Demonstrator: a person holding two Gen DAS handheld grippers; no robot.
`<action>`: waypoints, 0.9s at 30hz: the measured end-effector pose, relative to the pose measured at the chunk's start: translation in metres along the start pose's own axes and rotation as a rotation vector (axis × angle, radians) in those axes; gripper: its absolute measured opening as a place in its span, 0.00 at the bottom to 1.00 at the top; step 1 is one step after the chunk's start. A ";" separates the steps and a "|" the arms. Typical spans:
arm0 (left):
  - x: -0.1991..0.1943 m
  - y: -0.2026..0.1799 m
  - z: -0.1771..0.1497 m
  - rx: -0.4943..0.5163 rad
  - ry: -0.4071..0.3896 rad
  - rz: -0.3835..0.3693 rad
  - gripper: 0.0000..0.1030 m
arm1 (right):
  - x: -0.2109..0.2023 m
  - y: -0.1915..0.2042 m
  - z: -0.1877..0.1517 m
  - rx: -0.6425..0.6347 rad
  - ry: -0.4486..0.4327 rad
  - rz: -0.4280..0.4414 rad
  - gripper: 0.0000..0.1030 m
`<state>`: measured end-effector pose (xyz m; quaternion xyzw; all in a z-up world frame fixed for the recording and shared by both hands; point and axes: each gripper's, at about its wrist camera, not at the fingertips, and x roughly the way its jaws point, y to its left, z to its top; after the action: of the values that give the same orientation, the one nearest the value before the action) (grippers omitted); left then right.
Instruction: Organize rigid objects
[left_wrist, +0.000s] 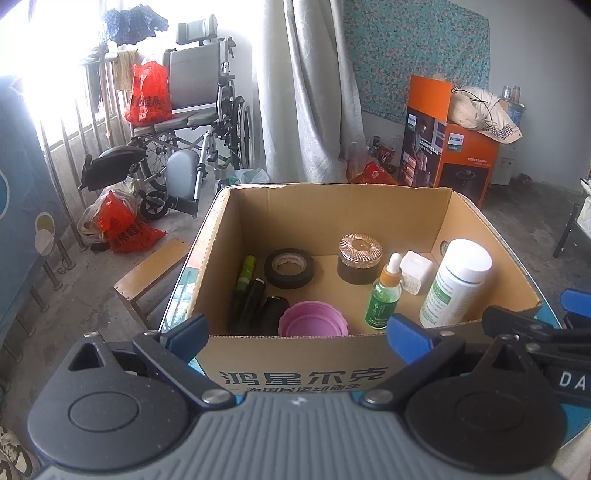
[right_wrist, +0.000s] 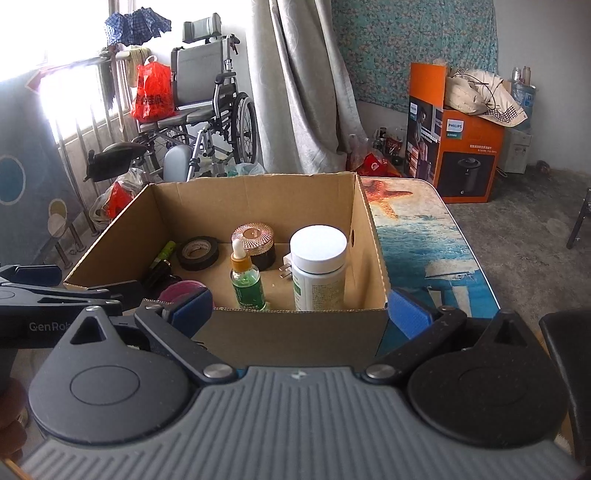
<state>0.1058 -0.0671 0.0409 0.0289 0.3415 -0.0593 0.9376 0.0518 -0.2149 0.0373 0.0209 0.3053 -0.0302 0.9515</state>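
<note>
Left claw (left_wrist: 299, 332) and right claw (right_wrist: 301, 314) spread empty, cardboard box (left_wrist: 295, 365) wall before both, wheelchair (left_wrist: 199, 110) behind

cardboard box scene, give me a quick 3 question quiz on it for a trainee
1. True or false: the white bottle in the cardboard box stands upright.
2. What lies flat nearest the back left of the box floor? A) the black tape roll B) the green dropper bottle C) the white plug adapter
3. Fill in: the left gripper and the right gripper are both ____ and hold nothing.

Key: 1 true; 2 A; 3 open.
</note>
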 end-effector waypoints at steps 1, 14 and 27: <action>0.001 0.000 0.000 0.002 0.003 0.001 1.00 | 0.002 0.000 0.000 0.000 0.003 -0.002 0.99; 0.004 -0.002 0.002 0.007 0.015 0.013 1.00 | 0.013 -0.004 0.000 -0.003 0.015 -0.012 0.99; 0.005 -0.004 0.002 0.005 0.021 0.014 1.00 | 0.020 -0.006 -0.005 -0.001 0.024 -0.019 0.99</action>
<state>0.1101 -0.0716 0.0389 0.0346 0.3509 -0.0532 0.9343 0.0649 -0.2219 0.0215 0.0176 0.3168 -0.0390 0.9475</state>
